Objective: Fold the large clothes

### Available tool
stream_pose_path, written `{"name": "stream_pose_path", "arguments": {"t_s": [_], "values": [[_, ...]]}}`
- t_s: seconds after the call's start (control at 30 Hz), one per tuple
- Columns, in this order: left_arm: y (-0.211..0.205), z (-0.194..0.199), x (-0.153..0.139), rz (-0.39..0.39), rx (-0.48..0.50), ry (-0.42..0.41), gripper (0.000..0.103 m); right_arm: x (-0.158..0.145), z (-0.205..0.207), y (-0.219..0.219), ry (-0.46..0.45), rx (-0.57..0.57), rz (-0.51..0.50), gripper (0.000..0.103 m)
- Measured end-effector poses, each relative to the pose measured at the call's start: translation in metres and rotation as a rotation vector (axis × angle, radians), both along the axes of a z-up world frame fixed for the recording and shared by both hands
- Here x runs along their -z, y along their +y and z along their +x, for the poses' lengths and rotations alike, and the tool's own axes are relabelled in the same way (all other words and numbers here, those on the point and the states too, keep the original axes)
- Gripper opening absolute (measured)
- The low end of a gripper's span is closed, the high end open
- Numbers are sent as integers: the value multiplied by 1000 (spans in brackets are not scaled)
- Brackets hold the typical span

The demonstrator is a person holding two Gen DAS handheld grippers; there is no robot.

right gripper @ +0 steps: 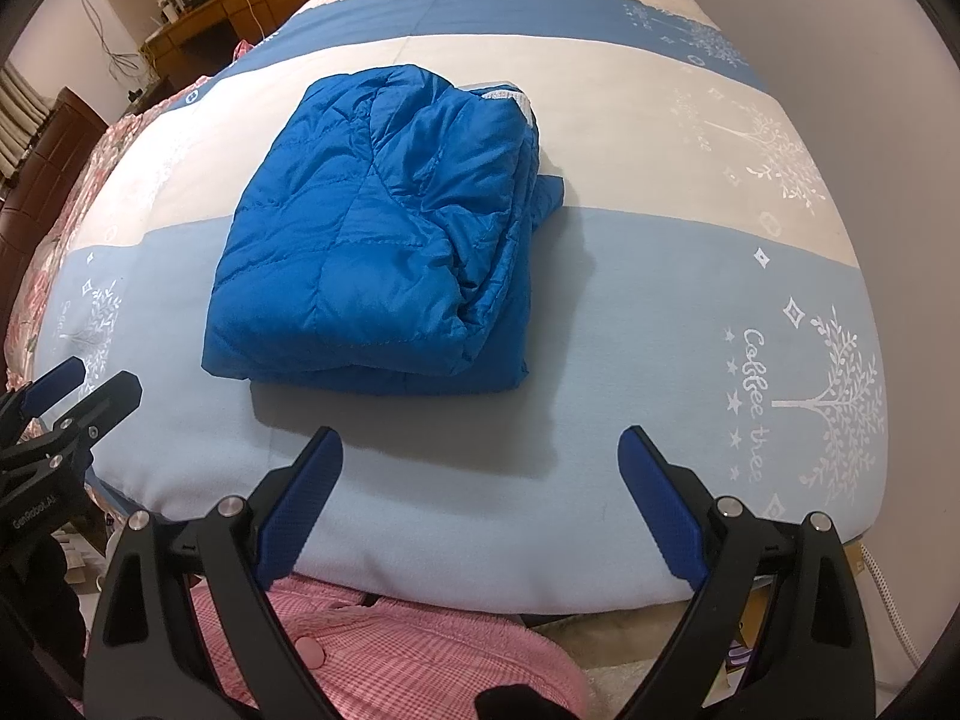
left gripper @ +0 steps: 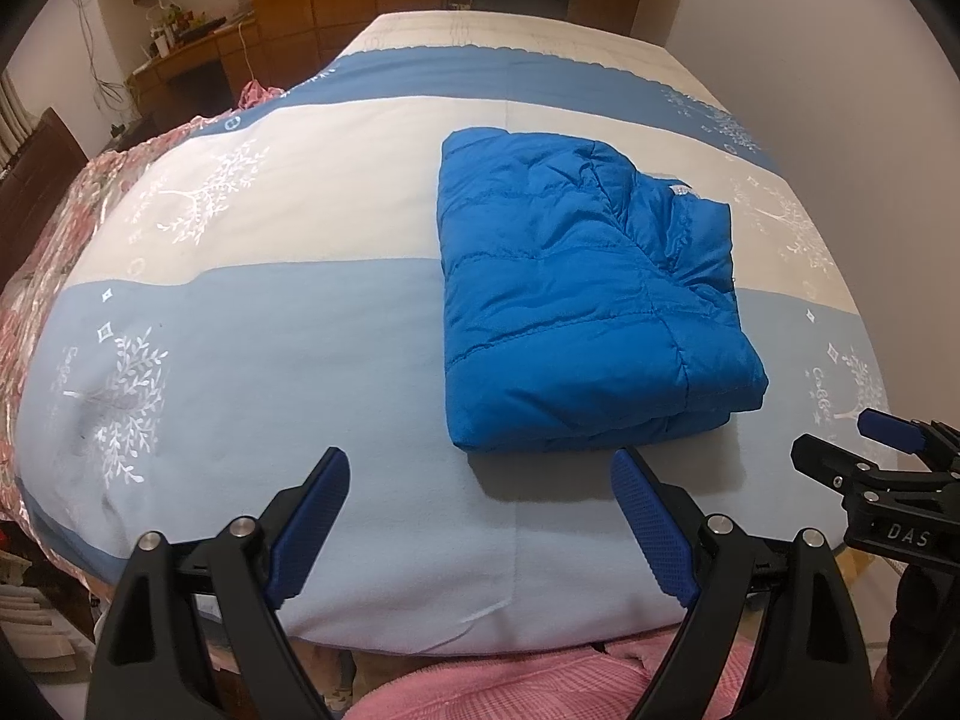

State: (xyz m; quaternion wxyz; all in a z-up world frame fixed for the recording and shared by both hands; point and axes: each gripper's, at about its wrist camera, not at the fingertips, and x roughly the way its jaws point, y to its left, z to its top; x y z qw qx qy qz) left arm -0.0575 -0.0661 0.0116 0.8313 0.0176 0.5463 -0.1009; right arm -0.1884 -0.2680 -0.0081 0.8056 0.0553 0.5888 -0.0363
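Note:
A bright blue quilted jacket (left gripper: 582,294) lies folded into a thick square bundle on the bed; it also shows in the right wrist view (right gripper: 384,240). My left gripper (left gripper: 480,468) is open and empty, held near the bed's front edge, just short of the bundle's near left corner. My right gripper (right gripper: 480,450) is open and empty, held in front of the bundle's near right side. The right gripper's fingertips (left gripper: 888,429) show at the right edge of the left wrist view. The left gripper's fingertips (right gripper: 72,375) show at the left edge of the right wrist view.
The bed cover (left gripper: 270,360) has pale blue, white and darker blue bands with white tree prints. A pink floral quilt (left gripper: 36,276) hangs along the bed's left side. A wooden desk and shelves (left gripper: 192,42) stand at the back left. A wall (right gripper: 870,30) runs along the right. Pink checked clothing (right gripper: 390,660) lies below the grippers.

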Motion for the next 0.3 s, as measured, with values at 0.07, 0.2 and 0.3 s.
{"name": "stream_pose_path", "arguments": {"t_s": [0.07, 0.2, 0.3], "values": [[-1, 1, 1, 4, 3, 2, 89, 0, 1, -1, -1, 1, 0, 92], [0, 3, 1, 11, 8, 6, 89, 0, 3, -3, 0, -1, 0, 92], [-1, 3, 2, 14, 9, 10, 89, 0, 3, -3, 1, 0, 0, 92]]}}
